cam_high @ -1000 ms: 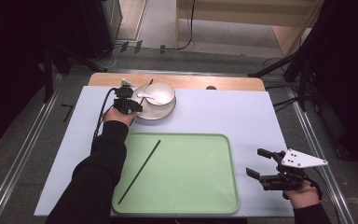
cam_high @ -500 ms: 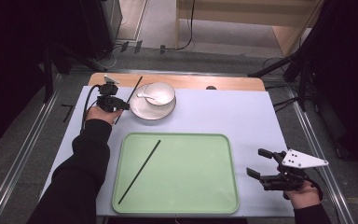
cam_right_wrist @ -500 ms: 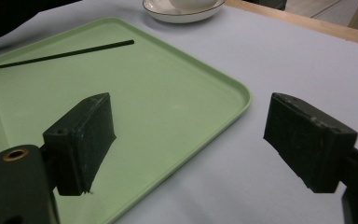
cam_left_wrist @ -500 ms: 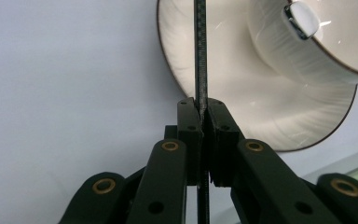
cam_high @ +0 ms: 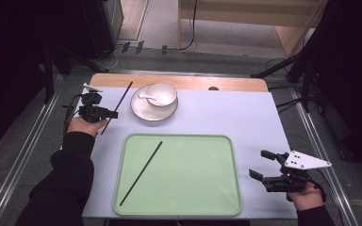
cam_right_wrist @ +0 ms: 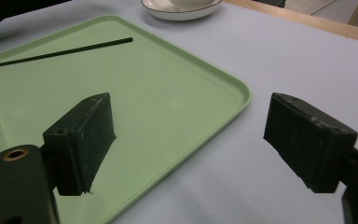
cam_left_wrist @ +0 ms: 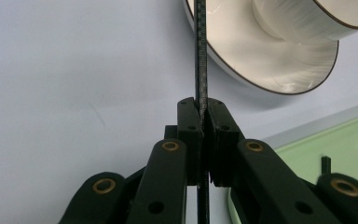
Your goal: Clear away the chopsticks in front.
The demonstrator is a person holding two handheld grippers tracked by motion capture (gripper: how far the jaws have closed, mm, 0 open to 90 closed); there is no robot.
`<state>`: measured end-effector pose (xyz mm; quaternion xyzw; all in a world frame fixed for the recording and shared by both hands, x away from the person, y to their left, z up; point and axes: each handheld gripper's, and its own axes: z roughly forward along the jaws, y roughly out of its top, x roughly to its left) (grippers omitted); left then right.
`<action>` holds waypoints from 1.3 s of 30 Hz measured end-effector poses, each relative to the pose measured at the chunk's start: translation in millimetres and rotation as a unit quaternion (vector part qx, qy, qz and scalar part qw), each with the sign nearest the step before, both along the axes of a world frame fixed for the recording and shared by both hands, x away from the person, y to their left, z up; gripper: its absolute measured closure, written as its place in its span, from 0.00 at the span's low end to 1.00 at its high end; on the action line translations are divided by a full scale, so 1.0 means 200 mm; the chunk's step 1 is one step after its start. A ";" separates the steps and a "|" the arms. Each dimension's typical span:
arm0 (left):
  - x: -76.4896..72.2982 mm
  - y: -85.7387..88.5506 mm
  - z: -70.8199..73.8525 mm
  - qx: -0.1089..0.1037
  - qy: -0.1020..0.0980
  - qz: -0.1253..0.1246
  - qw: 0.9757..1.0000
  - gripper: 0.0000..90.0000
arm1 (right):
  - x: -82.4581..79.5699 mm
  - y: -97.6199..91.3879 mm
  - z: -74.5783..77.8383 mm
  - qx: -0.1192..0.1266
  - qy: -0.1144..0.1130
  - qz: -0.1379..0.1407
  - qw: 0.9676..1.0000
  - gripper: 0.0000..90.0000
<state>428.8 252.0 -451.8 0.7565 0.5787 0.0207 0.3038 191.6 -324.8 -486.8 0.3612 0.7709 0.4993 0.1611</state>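
The left gripper (cam_high: 107, 113) is clamped tight on a thin black chopstick (cam_high: 121, 100), holding it near the low end. You can see this best in the left gripper view, where the stick runs straight up between the two closed jaws. The stick is lifted off the bench (cam_high: 226, 115) and leans up toward the far edge, just left of the white plate (cam_high: 143, 111). A white bowl (cam_high: 161, 94) with a spoon (cam_high: 147, 97) in it sits on that plate.

A second black chopstick (cam_high: 141, 172) lies on the green tray (cam_high: 202, 188), slanted across its left half. So the job looks like putting both sticks on the tray, side by side.

To do this well, the hand should carry the stick slowly over the near-left part of the tray. The long free end could bump the plate or the bowl, so swing it wide of them. Tip the stick flat, close above the tray, and line it up with the other stick before letting go. If it drops from high up, it may bounce or roll.

The right gripper (cam_high: 263, 165) is wide open with nothing in it, waiting just beside the right edge of the tray.
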 end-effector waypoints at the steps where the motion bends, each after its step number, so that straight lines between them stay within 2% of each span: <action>1: -0.01 0.01 0.00 0.000 -0.002 0.001 1.000 0.96 | 0.00 0.00 0.00 0.000 0.000 0.000 1.000 0.18; 5: -0.06 0.06 0.01 -0.013 -0.007 0.004 1.000 0.96 | 0.00 0.00 0.00 0.001 -0.001 0.001 1.000 0.18; 6: -0.10 0.08 0.02 -0.017 -0.011 0.004 1.000 0.96 | 0.00 0.00 0.00 0.001 -0.001 0.002 1.000 0.18; 9: -0.15 0.10 0.02 -0.021 -0.012 0.002 1.000 0.96 | 0.01 0.00 0.00 0.000 0.002 0.001 1.000 0.18; 14: -0.25 0.11 0.03 -0.019 -0.020 -0.008 1.000 0.96 | 0.02 0.02 0.00 -0.001 0.000 0.007 1.000 0.18; 23: -0.39 0.09 0.05 -0.020 -0.022 -0.021 0.999 0.96 | 0.05 0.04 0.01 -0.001 -0.003 0.016 1.000 0.18; 25: -0.45 0.09 0.06 -0.021 -0.023 -0.028 0.999 0.96 | 0.05 0.04 0.01 0.000 -0.004 0.018 1.000 0.18; 28: -0.50 0.07 0.06 -0.026 -0.026 -0.032 0.999 0.96 | 0.06 0.05 0.01 -0.001 -0.003 0.022 1.000 0.18; 35: -0.59 0.01 0.04 -0.026 -0.024 -0.047 0.998 0.96 | 0.06 0.05 0.01 0.001 -0.006 0.022 1.000 0.18; 39: -0.64 -0.05 0.02 -0.026 -0.031 -0.060 0.997 0.96 | 0.06 0.05 0.01 0.000 -0.004 0.022 1.000 0.18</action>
